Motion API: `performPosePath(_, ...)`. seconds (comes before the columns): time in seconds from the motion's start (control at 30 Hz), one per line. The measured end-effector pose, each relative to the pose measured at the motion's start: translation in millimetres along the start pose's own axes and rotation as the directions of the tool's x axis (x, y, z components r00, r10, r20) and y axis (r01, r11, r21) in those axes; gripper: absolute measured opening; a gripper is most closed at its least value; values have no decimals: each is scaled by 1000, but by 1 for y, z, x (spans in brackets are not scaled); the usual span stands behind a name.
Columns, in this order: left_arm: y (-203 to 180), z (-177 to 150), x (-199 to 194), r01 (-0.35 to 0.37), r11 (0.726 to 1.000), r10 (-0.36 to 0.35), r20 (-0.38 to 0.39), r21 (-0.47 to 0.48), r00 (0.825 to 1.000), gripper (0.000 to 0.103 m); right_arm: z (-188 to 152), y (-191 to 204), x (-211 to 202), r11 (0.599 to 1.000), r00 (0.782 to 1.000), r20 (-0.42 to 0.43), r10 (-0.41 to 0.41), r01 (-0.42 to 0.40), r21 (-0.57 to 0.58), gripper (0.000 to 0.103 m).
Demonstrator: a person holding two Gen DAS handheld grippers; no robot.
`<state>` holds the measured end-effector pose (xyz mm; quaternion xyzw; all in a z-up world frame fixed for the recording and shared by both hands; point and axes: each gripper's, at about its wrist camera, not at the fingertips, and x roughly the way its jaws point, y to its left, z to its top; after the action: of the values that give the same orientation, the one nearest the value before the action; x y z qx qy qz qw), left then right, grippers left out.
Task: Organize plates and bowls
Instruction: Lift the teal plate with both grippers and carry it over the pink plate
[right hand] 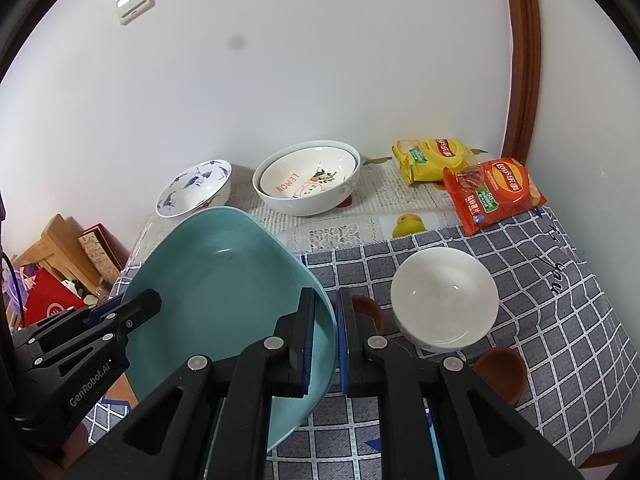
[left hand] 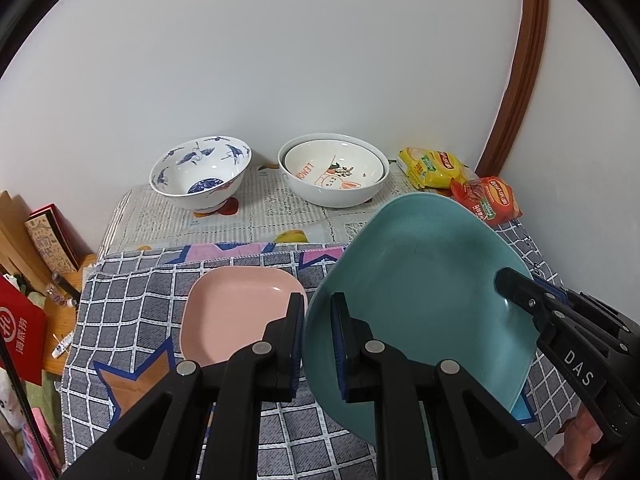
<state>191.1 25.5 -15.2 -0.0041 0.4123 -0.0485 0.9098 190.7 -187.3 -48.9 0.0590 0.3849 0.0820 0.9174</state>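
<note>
Left wrist view: counter (left hand: 132, 300) under checked cloth; teal plate (left hand: 420, 280) lifted and tilted, centre. My left claw (left hand: 318, 340) pinches its 9 o'clock rim, right claw (right hand: 326, 340) its 3 o'clock rim. Pink plate (left hand: 236, 312) at 9, white bowl (right hand: 444, 300) at 3.

teal plate (left hand: 420, 280): matt | white bowl (right hand: 444, 296): glossy | cloth (right hand: 540, 280): woven

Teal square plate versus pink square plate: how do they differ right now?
The teal square plate is larger and tilted, with the left claw and right claw clamped on opposite rims; the pink square plate lies flat and ungripped on the checked cloth. Both are plain, rounded-corner and empty.
</note>
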Motion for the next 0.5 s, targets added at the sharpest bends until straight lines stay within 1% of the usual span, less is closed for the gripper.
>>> performPosePath(0.5, 26, -4, 0, -15, 999, 14, -6, -36, 1000, 13, -3, 24, 10, 999, 1000, -12, 23, -24, -24, 11)
